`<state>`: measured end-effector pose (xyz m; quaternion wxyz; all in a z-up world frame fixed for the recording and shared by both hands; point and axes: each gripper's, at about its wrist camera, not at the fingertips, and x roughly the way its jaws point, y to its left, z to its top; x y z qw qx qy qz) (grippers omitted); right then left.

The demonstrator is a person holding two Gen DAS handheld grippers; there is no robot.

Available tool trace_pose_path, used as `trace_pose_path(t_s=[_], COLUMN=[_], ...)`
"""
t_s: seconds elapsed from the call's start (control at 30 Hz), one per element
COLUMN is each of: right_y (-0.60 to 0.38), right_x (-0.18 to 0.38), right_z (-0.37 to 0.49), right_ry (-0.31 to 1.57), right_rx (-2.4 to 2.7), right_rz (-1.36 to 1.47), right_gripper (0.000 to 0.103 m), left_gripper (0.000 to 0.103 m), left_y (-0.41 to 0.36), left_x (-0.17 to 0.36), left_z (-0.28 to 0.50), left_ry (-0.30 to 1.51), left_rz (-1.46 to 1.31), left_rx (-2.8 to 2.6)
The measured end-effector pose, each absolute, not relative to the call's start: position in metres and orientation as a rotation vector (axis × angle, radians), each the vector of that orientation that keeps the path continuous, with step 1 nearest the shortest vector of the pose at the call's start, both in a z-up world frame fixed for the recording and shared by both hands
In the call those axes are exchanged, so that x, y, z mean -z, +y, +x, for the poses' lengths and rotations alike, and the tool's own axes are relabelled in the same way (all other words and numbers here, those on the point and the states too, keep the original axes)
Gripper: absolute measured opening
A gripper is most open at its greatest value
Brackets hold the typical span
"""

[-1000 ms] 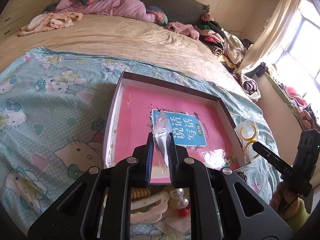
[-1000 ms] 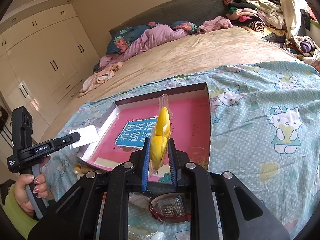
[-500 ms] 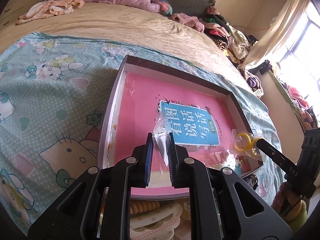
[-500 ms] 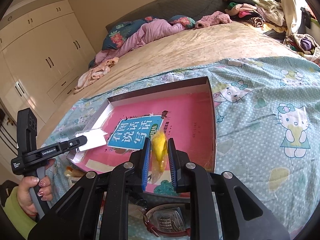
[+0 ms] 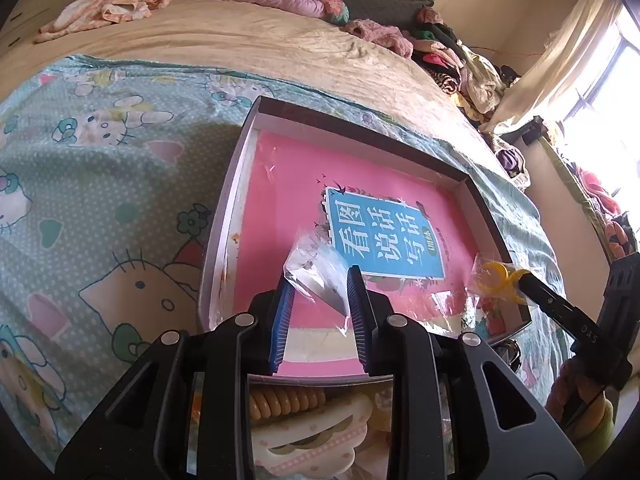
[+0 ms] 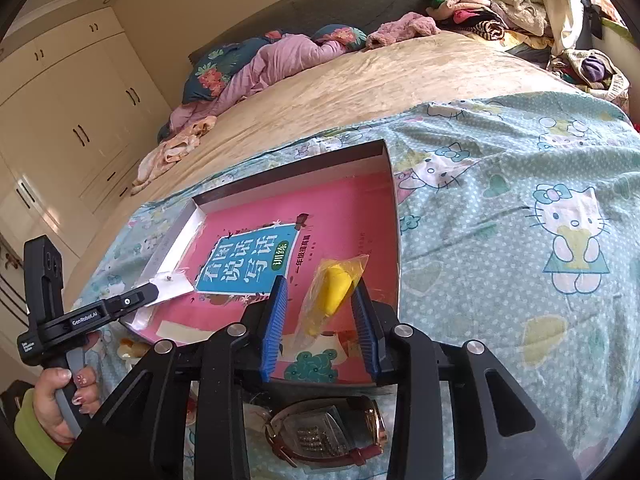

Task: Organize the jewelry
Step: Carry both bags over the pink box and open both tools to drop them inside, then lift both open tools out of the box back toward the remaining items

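While both grippers hang over the near end of the shallow box [image 5: 224,216], their jaws have just been opening, and each now stands a little apart with a packet loose between the blue pads.

In the left wrist view, the left gripper [image 5: 318,280] has a small clear packet [image 5: 316,270] between its fingers; the packet leans against the right pad and stands clear of the left one, so it is no longer pinched. It sits over the near left part of the pink book cover [image 5: 280,200] that lines the box. The blue title panel [image 5: 380,236] lies just beyond and to the right of it.

In the right wrist view, the right gripper [image 6: 320,288] straddles a clear bag holding yellow rings [image 6: 336,280]. The bag tilts toward the right pad, with a plain gap at the left pad, and it lies over the near right part of the cover.

The box rests on a cartoon-cat sheet [image 6: 520,220] spread over the bed [image 6: 360,88]. Near the box edge, a red-strapped watch [image 6: 332,436] lies on the sheet on the right, and a coiled amber hair tie [image 5: 284,400] shows below the left gripper. A hand [image 6: 64,404] in a green sleeve grips the left tool's handle.
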<state>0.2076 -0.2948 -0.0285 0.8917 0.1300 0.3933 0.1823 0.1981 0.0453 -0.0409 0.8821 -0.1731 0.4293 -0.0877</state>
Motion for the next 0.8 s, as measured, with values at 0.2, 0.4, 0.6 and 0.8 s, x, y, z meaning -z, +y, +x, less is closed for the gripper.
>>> trace_pose_path(t_s=[0.2,0.4,0.6,0.8], right_y=[-0.303,-0.311,-0.316,-0.319], right_x=[0.022,0.017,0.005,-0.01], right_z=[0.199,0.192,0.183,0.172], right_ry=[0.802,0.792,0.767,0.735], right_rx=[-0.357,-0.343,-0.338,-0.342], right_rz=[0.269,0.269,0.266,0.259], right_gripper=[0.049,0.055,0.058,0.067], left_gripper=[0.028,0.036,0.05,0.061], left_y=[0.046,0.049,0.051,0.052], left_x=[0.038,0.033,0.022,0.009], left_z=[0.195,0.191,0.185,0.175], left_ry=[0.894,0.89,0.878,0.856], left_rz=[-0.359,-0.36,-0.363,-0.366], left_rx=[0.182,0.176,0.175,0.178])
